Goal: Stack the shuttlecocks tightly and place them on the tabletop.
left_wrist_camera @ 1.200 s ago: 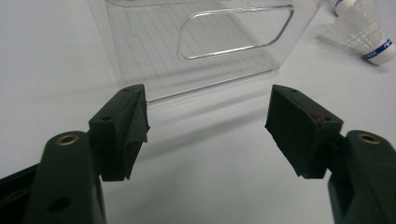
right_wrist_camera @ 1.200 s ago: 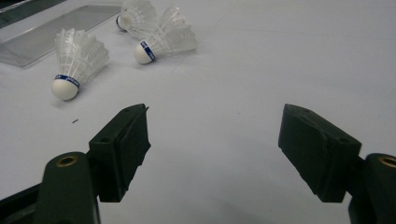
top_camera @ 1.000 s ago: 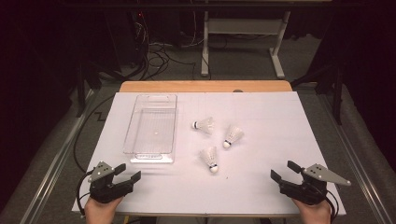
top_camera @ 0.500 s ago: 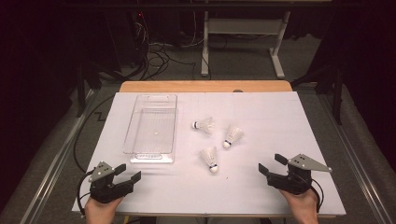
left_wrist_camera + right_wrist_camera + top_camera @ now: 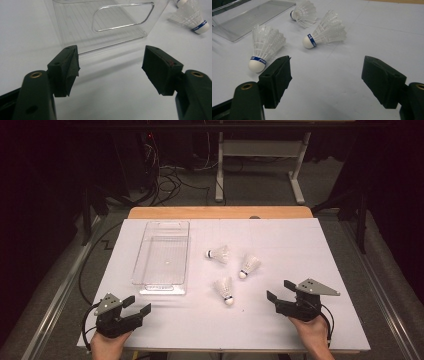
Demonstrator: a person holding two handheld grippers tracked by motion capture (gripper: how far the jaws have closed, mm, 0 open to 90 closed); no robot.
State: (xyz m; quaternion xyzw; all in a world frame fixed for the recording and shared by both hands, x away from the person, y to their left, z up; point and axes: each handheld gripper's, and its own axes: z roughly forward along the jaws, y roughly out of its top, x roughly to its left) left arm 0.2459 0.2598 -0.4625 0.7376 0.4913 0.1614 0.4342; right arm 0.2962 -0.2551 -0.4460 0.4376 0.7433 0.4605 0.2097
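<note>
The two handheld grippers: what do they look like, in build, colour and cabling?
Both are black two-jaw tools. The left gripper and the right gripper each carry a grey three-cornered plate on top and trail a black cable. In the gripper views, the jaws end in blocky black pads with brass-coloured eyelets. No sleeves are visible.

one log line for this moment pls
left gripper: open, idle | right gripper: open, near shuttlecock | clear bin: empty

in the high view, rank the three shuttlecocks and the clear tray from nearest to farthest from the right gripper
From the right gripper:
1. Near shuttlecock, just to its left.
2. Right shuttlecock, ahead of it.
3. Far shuttlecock, farther back and left.
4. Clear tray, far left.
</note>
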